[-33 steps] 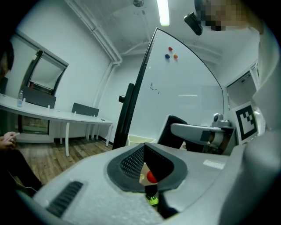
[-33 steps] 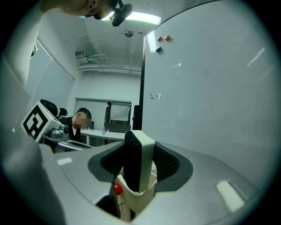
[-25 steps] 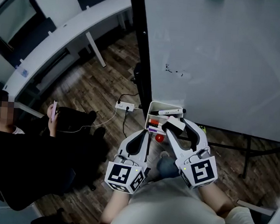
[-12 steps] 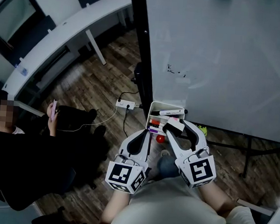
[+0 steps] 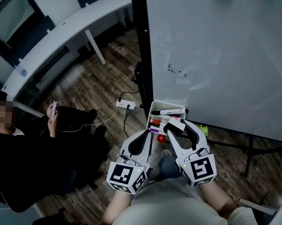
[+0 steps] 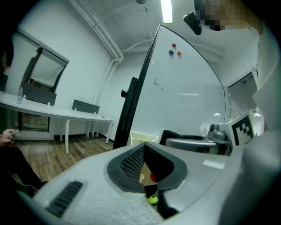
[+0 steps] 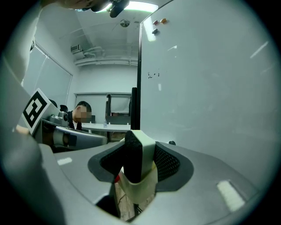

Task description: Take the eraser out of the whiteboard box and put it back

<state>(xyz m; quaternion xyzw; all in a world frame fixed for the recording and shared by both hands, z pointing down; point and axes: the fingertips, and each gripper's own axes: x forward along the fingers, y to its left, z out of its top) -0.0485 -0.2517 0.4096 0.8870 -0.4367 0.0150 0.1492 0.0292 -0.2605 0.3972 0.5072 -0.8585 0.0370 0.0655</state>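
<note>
Fingers (image 7: 169, 162) of right gripper (image 5: 177, 128) clamped on eraser (image 7: 139, 154), pads against both faces. Eraser at near right part of box (image 5: 156, 106); cannot tell if it rests inside. Box hangs at lower left corner of whiteboard (image 5: 223, 53), markers (image 5: 172, 111) in it. Left gripper (image 5: 147, 133) at box's near left side, its fingers (image 6: 129, 162) together, nothing between.

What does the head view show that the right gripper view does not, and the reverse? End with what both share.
Head view only: the markers lying in the whiteboard box, and a power strip on the floor. Right gripper view only: two magnets high on the whiteboard, and the eraser with its dark face against one of the fingers. Both: the whiteboard with its scribble, and the eraser clamped in the right gripper.
</note>
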